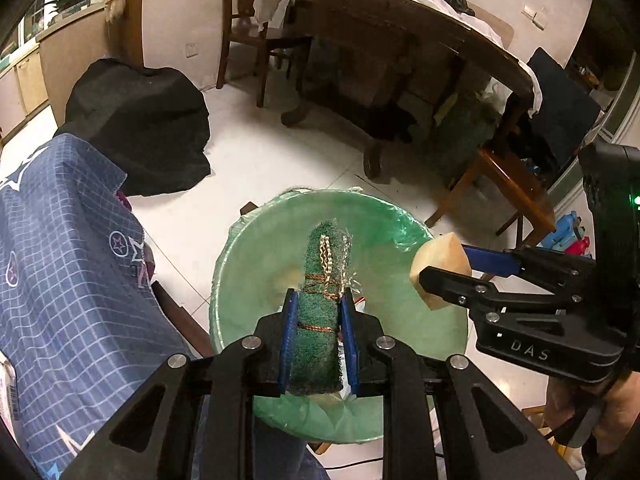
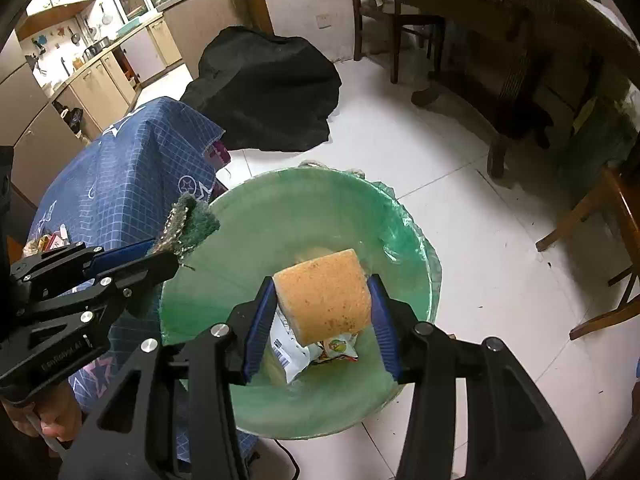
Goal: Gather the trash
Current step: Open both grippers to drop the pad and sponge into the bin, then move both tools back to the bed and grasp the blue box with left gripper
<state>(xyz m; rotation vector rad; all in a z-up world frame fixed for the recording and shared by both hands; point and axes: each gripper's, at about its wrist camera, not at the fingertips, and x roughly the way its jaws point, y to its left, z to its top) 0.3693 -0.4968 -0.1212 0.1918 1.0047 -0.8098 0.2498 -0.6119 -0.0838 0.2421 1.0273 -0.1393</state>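
Below both grippers stands the bin [image 1: 256, 240], lined with a green bag, its mouth wide open on the white floor [image 1: 260, 152]. The left gripper [image 1: 318, 336] has its blue fingers [image 1: 289, 340] nearly together, pressed on a green scourer [image 1: 320, 344] bound with copper wire; the scourer sticks out past the fingertips over the bin's middle. The right gripper [image 2: 326, 312] has its fingers [image 2: 258, 326] about half apart, clamped on the two sides of a yellow sponge [image 2: 326, 292], which fills the gap between them and hangs over the bin. Under the sponge, in the bottom of the bin, lie crumpled wrappers [image 2: 304, 350]. Left of the left fingers, a blue checked cloth [image 1: 60, 260] covers something bulky just beside the bin.
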